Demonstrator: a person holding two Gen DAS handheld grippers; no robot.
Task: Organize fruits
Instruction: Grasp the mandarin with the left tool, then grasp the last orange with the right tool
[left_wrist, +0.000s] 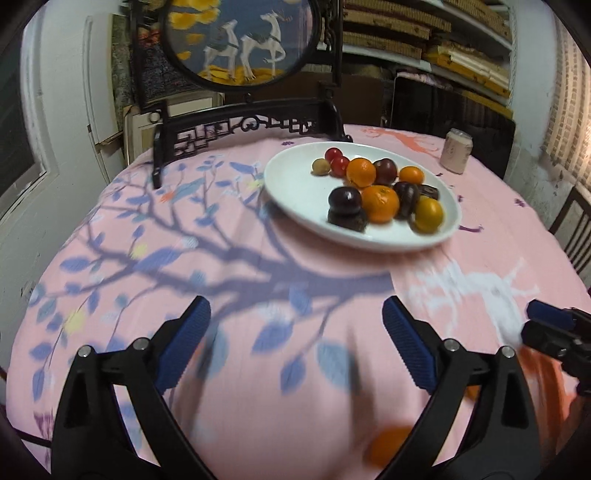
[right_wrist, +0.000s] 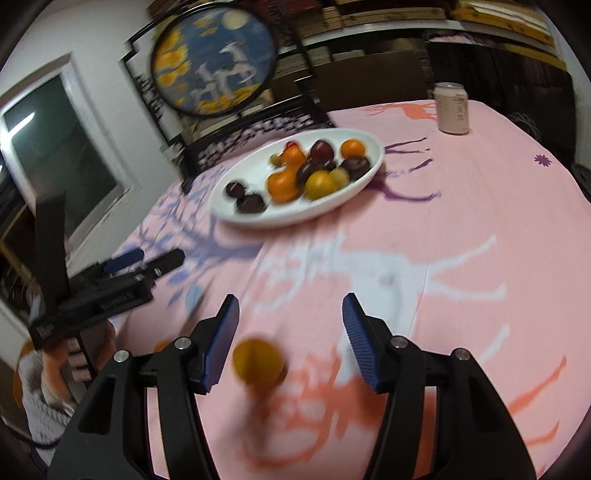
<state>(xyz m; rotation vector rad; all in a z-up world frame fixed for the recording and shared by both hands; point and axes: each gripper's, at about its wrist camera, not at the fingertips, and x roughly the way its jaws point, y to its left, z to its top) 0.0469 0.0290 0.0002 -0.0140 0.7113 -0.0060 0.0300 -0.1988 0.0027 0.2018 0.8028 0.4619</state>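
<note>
A white oval plate (left_wrist: 295, 192) (right_wrist: 229, 210) on the pink tablecloth holds several fruits: oranges (left_wrist: 380, 204), dark plums (left_wrist: 344, 201), red cherry tomatoes (left_wrist: 334, 154) and a yellow fruit (left_wrist: 428, 214). My left gripper (left_wrist: 295, 306) stands wide open over bare cloth in front of the plate. A blurred orange (left_wrist: 391, 445) lies low between its arms, touching neither pad. My right gripper (right_wrist: 291, 301) is open too. A blurred yellow-orange fruit (right_wrist: 258, 363) sits between its fingers, close to the left pad (right_wrist: 221, 339), not pinched. Each gripper shows in the other's view: right gripper (left_wrist: 543, 325), left gripper (right_wrist: 155, 258).
A pale drink can (left_wrist: 456, 151) (right_wrist: 451, 109) stands at the table's far right. A round painted screen (left_wrist: 240, 40) on a dark carved stand rises behind the plate. A hand with a white knit sleeve (right_wrist: 62, 365) holds the left gripper. Shelves and a window line the walls.
</note>
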